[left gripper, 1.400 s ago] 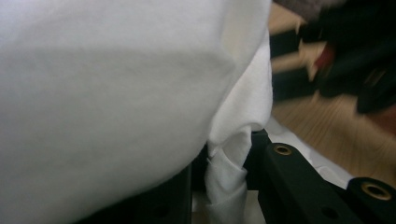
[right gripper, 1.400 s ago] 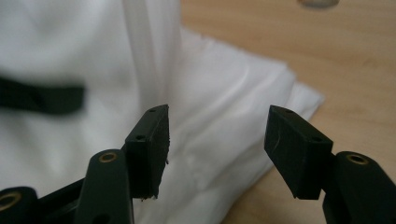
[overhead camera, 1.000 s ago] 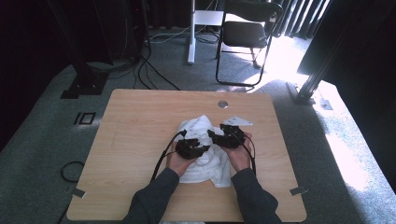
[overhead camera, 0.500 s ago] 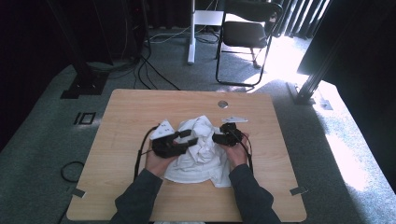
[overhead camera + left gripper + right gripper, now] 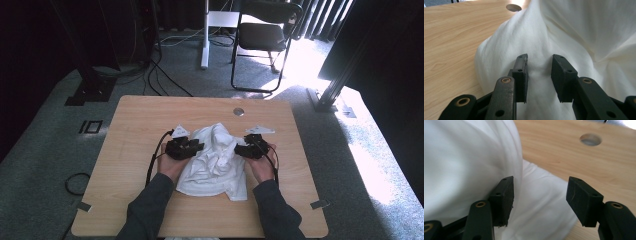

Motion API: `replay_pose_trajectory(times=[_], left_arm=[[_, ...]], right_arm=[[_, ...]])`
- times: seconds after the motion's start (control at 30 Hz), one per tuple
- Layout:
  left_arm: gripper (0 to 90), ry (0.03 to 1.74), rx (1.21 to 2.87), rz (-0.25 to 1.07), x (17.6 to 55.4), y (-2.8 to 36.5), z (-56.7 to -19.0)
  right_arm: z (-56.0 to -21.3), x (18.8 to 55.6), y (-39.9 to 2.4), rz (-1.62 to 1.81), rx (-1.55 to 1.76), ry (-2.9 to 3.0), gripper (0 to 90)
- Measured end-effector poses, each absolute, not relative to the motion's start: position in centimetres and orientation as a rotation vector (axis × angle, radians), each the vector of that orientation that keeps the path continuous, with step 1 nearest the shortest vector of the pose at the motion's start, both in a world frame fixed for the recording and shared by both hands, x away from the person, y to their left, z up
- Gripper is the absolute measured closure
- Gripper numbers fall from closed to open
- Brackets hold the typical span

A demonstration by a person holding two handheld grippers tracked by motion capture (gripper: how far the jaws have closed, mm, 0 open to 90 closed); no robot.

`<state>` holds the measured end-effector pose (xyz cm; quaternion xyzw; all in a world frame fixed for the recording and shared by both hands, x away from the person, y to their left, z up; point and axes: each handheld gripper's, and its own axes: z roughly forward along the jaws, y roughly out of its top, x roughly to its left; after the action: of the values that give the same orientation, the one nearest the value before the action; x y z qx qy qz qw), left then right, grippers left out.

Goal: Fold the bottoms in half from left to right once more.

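Shirt (image 5: 215, 162) bunched between my tongs: left gripper (image 5: 186, 148) narrow, just closing around a fold, right gripper (image 5: 248, 149) wide, cloth against its inner pad (image 5: 505, 195).

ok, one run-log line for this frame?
stage: handling white shirt | left gripper: jaws just closing, fold of cloth between | right gripper: open, at shirt edge | surface: wooden table

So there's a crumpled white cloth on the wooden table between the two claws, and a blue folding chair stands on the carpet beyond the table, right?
Not quite: the folding chair is black with a dark seat, not blue, as the high view shows. The rest holds: the crumpled white cloth lies on the wooden table between the left claw and the right claw, and the chair stands on the carpet beyond the table.
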<state>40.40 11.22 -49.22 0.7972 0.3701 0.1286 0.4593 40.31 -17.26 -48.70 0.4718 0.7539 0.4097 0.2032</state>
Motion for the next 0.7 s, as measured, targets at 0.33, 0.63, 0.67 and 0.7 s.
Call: replay_pose_trajectory(times=[0.33,0.63,0.67,0.7], left_arm=[[67.6,0.907,2.031,0.35,40.5,10.1,-50.2],[68.3,0.906,2.054,0.38,40.3,9.5,-50.7],[68.3,0.907,2.053,0.381,40.3,9.5,-50.8],[68.3,0.907,2.048,0.38,40.3,9.6,-50.8]], right_arm=[[-43.3,36.0,-17.3,1.312,1.114,1.994,33.7],[-44.3,37.2,-14.6,1.17,1.031,2.132,66.9],[-44.7,37.5,-15.0,1.148,1.067,2.125,74.9],[-45.2,37.8,-15.5,1.148,1.107,2.108,79.1]])
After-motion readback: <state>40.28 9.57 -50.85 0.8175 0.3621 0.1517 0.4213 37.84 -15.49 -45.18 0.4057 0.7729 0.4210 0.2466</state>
